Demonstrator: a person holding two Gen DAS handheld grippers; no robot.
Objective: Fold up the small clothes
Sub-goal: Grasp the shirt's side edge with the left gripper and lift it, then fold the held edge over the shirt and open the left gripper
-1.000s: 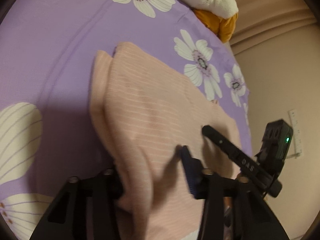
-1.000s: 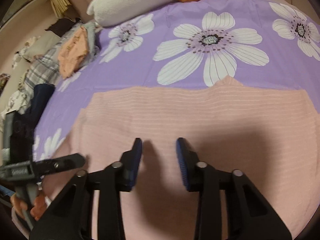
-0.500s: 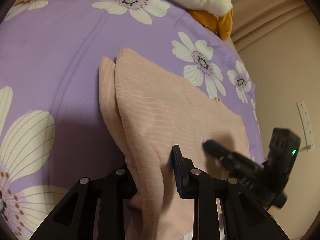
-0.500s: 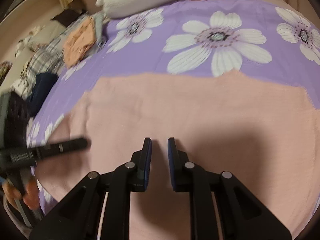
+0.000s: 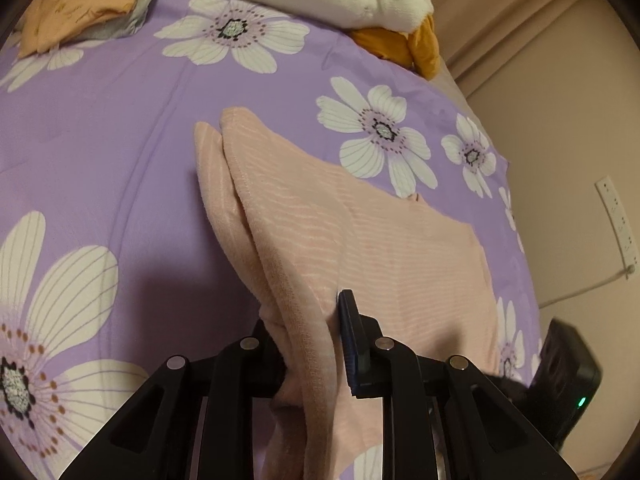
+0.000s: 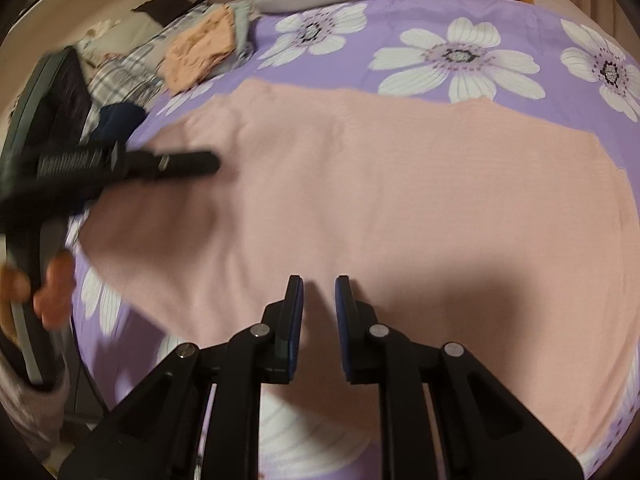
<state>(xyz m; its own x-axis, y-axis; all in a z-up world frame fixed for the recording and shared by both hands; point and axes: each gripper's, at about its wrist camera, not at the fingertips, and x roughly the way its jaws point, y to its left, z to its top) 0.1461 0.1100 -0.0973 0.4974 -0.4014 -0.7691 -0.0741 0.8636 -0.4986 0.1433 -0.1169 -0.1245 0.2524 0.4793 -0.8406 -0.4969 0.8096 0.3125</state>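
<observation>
The pink cloth [image 6: 400, 200] lies on the purple flower blanket [image 5: 100, 140], the left gripper [image 5: 308, 344] is closing on its lifted edge, and the right gripper [image 6: 319, 308] hovers above, nearly pressed together, holding nothing.

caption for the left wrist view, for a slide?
Left tongs closing on the bunched edge of a pink ribbed garment spread on a purple floral bedspread.

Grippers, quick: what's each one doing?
Left hand-held gripper: closing on the pink garment's folded edge.
Right hand-held gripper: slightly open, holding nothing.
</observation>
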